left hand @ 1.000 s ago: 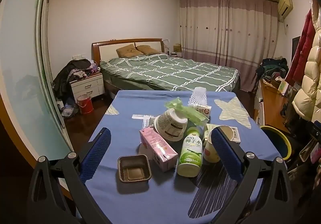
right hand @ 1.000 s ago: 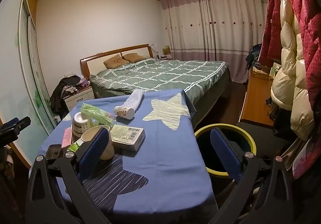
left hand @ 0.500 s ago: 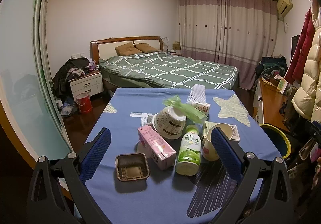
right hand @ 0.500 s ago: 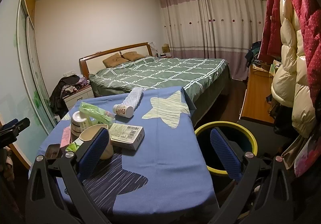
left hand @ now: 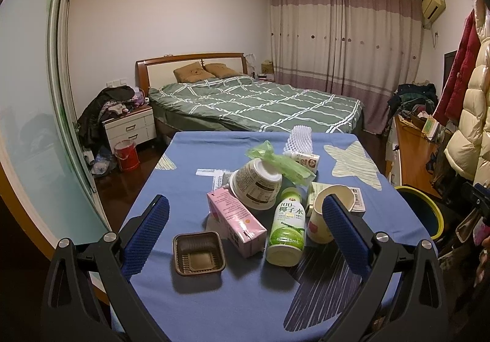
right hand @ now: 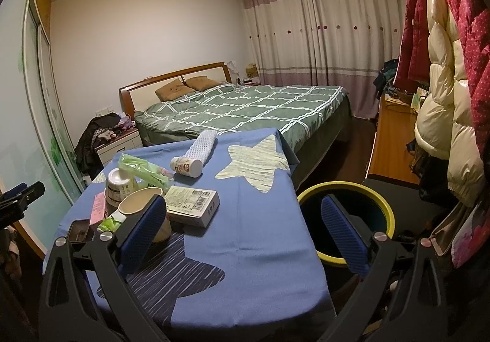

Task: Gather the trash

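Trash lies clustered on a blue star-patterned tablecloth (left hand: 245,296): a brown plastic tray (left hand: 198,253), a pink carton (left hand: 235,223), a green coconut-water bottle (left hand: 287,229), an overturned paper bowl (left hand: 255,187), a paper cup (left hand: 327,213), a green plastic bag (left hand: 280,163), a small white bottle (right hand: 186,166), a white foam net sleeve (right hand: 202,148) and a flat box (right hand: 193,202). My left gripper (left hand: 245,227) hangs open above the table's near edge, the pile between its fingers. My right gripper (right hand: 242,224) is open over the table's right side, empty. A yellow-rimmed bin (right hand: 346,221) stands right of the table.
A bed with a green checked cover (left hand: 260,104) lies behind the table. A white nightstand (left hand: 130,127) and red bucket (left hand: 126,155) stand at the left. A wooden desk (right hand: 395,140) and hanging coats (right hand: 444,91) line the right wall.
Both views have shifted only slightly; the pile sits a touch lower and nearer in the left wrist view. Nothing on the table has moved and both grippers stay open.
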Motion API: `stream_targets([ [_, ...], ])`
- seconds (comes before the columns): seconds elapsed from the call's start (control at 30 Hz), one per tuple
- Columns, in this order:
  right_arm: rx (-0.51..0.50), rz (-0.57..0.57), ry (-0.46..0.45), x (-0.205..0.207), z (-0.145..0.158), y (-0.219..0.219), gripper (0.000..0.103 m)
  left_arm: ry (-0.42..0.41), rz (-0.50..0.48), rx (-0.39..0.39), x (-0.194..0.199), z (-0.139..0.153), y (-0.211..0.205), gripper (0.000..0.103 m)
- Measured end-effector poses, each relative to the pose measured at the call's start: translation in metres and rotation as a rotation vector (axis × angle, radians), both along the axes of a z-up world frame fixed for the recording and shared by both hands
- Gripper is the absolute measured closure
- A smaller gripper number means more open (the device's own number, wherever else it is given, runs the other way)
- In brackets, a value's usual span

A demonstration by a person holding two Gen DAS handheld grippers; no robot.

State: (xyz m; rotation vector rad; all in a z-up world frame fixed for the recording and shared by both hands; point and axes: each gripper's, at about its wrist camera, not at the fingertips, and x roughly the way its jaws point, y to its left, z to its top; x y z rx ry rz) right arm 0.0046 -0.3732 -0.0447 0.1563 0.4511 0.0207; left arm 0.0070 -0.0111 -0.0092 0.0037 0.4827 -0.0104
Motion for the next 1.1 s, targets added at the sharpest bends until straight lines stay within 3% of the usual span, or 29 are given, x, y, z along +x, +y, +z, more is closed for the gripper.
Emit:
stream_targets([
  [1.1,0.011,-0.002,0.014,0.0064,-0.003,0.0029,0.006,0.005,0.002,-0.005,0.0016,-0.0031,0.0002,0.004],
])
